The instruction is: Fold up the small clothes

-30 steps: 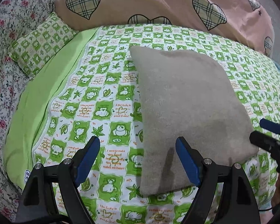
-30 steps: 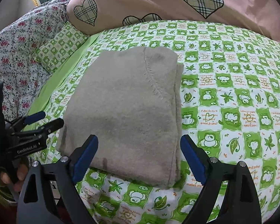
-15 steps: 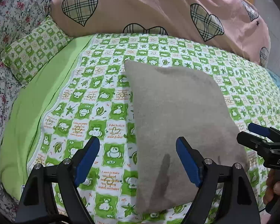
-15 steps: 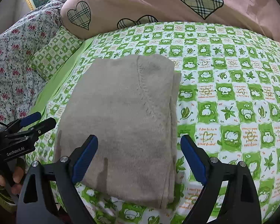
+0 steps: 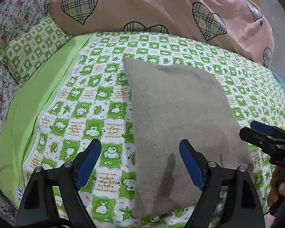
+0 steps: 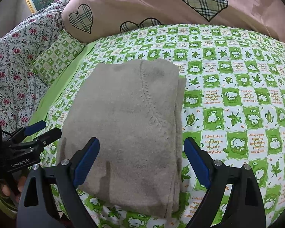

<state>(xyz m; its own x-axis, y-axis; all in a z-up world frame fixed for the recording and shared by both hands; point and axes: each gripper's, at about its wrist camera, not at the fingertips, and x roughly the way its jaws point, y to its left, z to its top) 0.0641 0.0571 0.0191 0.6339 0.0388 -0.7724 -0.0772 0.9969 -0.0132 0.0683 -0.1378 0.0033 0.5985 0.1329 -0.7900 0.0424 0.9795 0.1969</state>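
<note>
The folded beige fleece garment (image 6: 127,131) lay flat on the green-and-white checked bedsheet (image 6: 237,95), stacked edges at its three o'clock side. The left gripper (image 5: 140,163) and right gripper (image 6: 142,161) hovered at its six o'clock edge, jaws apart and empty. The fold looked nearly finished; the next move likely called for one more halving or setting it aside.

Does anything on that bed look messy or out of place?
Hardly. The grey folded garment lies flat on the green checked sheet, turned slightly askew to its pattern. Its layered right edge is a little uneven. Dark streaks near the front look like gripper shadows.
</note>
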